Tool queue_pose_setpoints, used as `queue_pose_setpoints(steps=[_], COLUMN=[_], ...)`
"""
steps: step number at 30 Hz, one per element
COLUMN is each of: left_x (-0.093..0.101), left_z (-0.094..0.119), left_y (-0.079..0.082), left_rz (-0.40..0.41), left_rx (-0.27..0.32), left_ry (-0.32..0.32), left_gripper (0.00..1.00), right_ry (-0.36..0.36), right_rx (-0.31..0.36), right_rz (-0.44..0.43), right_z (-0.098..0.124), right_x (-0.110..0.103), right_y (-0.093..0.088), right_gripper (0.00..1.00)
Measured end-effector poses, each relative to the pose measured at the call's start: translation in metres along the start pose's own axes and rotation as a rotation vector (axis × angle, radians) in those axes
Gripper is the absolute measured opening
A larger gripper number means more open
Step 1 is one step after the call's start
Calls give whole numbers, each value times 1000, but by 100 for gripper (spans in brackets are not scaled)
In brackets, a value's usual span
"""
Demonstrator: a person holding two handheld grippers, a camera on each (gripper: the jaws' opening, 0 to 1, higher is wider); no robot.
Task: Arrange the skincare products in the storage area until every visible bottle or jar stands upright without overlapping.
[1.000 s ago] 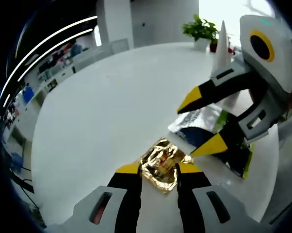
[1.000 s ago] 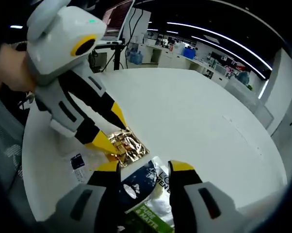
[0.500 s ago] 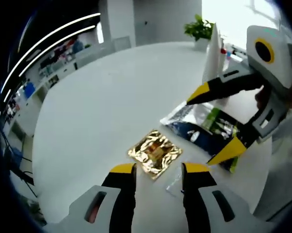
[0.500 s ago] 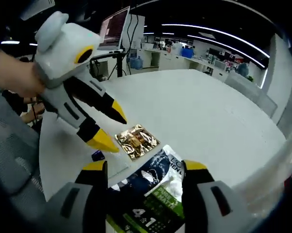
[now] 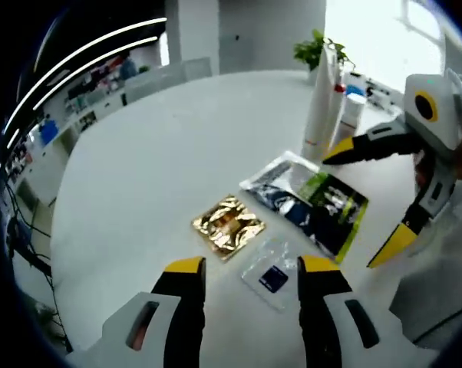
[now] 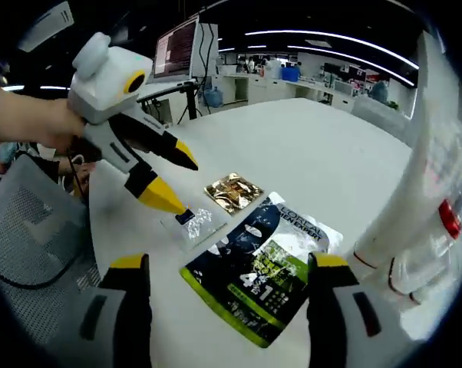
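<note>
Skincare products lie and stand on a round white tabletop (image 5: 162,153): a gold foil sachet (image 5: 227,225) flat near the middle, a small clear sachet (image 5: 272,274) with a dark blue label just beside it, and a larger dark blue and green sachet pack (image 5: 315,205) flat next to both, part of it silver. Behind the pack, tall white tubes (image 5: 324,107) stand upright, one with a red band; in the right gripper view the same tubes (image 6: 427,192) loom close at the right edge, blurred. Left tongs (image 5: 246,268) hang open above the tabletop, jaws spread either side of the clear sachet, holding nothing. Right tongs (image 6: 229,264) also open, jaws wide apart, empty, above the green pack (image 6: 265,268). In the right gripper view the left tongs come in from the left, a hand on the white body, lower yellow tip right at the clear sachet (image 6: 193,222); contact unclear. Gold sachet (image 6: 232,192) sits just beyond, apart from the pack. Potted plant (image 5: 317,52) at far tabletop edge. Monitor (image 6: 177,46) and mesh chair (image 6: 31,238) beyond the tabletop.
</note>
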State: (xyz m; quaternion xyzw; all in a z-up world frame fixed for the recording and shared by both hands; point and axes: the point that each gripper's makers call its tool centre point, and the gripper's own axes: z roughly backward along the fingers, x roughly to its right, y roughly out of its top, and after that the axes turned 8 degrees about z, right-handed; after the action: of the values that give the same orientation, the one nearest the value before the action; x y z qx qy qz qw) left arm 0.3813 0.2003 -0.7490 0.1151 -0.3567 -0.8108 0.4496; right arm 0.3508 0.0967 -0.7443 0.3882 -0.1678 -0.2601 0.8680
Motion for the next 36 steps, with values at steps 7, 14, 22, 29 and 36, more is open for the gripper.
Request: queue_pose_setpoints(steps=[7,14,22,29,36], left_x=[11,24,39,40,40], left_z=[11,28,53,70,87], left_y=[-10,-19,-24,-36,-48], left_rz=[32,64,145,175,230], left_rx=[-8,-5,22,35,75], left_ry=[-17,-37,-77,-56,-42], left_gripper=[56,66,81,90,96], right_ry=[13,-33,-102,-138,-178], right_rx=[16,26,44,44,71], right_rz=[-41,-131,-158,-174,-183], right_z=[24,54,86,103,116], right_x=[-11,-3,10,13,19], right_y=[-10,-19,-22,-31,-27], right_gripper=[98,100,100,99,99])
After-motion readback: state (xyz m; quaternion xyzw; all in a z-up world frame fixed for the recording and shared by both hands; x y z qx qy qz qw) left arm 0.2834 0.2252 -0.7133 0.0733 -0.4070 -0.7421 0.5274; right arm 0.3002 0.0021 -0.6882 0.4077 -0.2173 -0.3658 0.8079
